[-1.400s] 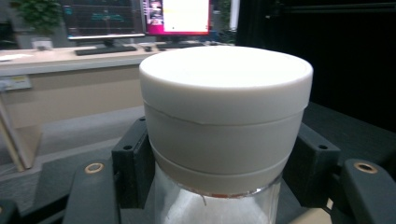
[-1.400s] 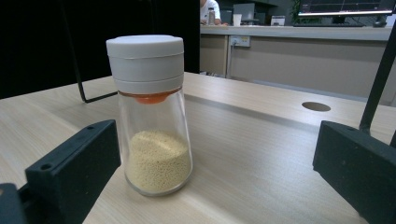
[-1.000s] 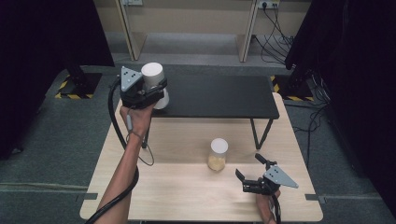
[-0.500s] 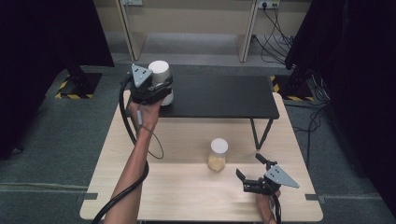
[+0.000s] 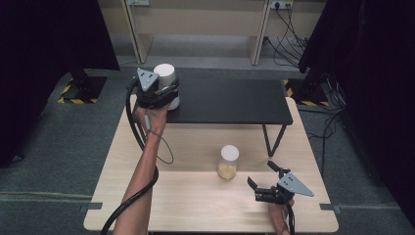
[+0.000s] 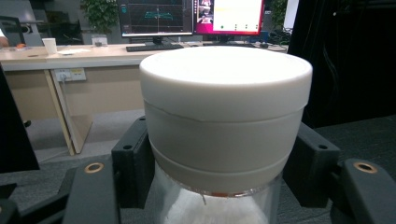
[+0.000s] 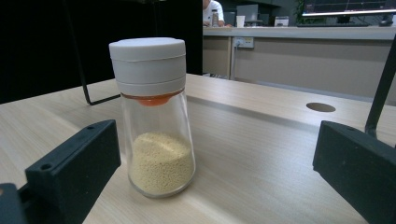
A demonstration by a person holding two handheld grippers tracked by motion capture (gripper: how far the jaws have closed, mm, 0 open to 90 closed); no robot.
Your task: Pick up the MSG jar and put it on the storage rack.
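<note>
My left gripper (image 5: 167, 94) is shut on a clear jar with a white lid (image 5: 164, 73), held upright over the left end of the black shelf (image 5: 230, 100). In the left gripper view the white lid (image 6: 224, 93) sits between the two black pads (image 6: 133, 163), which press on the jar's neck. A second white-lidded jar (image 5: 228, 161) with yellow grains stands on the wooden table (image 5: 186, 142). My right gripper (image 5: 261, 174) rests open low at the table's front right, just short of it. In the right gripper view the grain jar (image 7: 156, 126) stands ahead and left of centre.
The black shelf stands on thin legs (image 5: 270, 142) over the table's far half. Dark curtains flank both sides. Yellow-and-black striped stand bases (image 5: 78, 90) sit on the floor at the left. Cables (image 5: 293, 19) run near the far desk.
My left gripper has shifted a little to the right with the white-lidded jar, further over the shelf's left end. The right gripper and the grain jar have stayed still.
</note>
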